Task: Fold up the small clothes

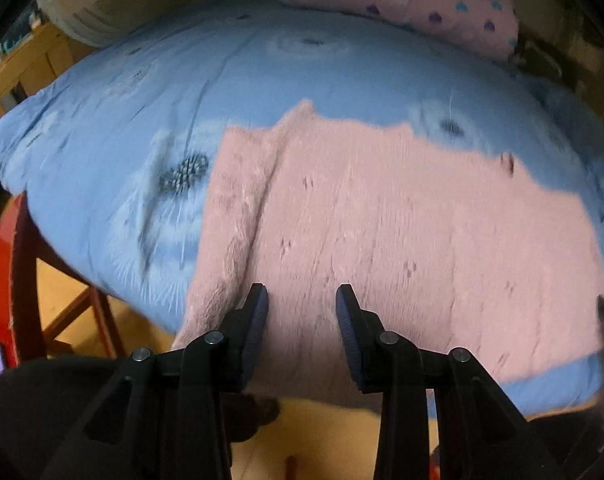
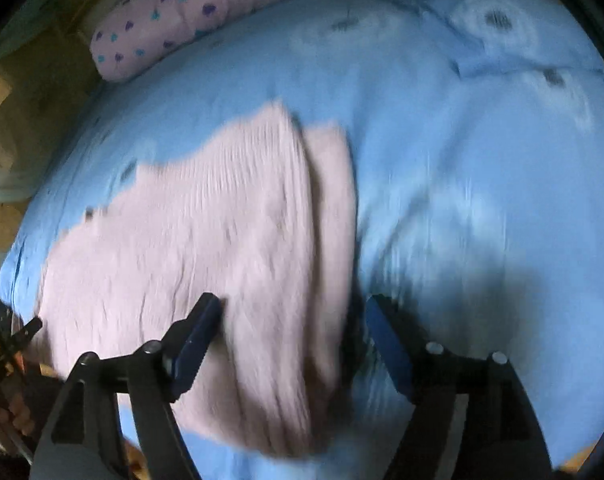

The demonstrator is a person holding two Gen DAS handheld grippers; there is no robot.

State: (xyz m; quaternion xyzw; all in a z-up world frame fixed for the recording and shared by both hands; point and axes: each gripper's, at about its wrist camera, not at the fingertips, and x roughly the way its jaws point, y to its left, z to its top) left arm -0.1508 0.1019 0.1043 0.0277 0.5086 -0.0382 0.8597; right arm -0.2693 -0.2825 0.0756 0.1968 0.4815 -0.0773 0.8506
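Fingers of the left gripper (image 1: 302, 300) stand narrowly parted above the near edge of the pink ribbed knit garment (image 1: 382, 232), grasping nothing visible. The garment lies spread flat on the blue dandelion-print quilt (image 1: 121, 120), one sleeve apparently folded in along the left side. Fingers of the right gripper (image 2: 293, 312) stand wide, released, straddling the garment's right edge. Judged progress: early; the body folds remain. No brand, label or legible writing appears.

Garment (image 1: 382, 220) on quilt (image 1: 121, 120), pillow (image 1: 402, 0) behind
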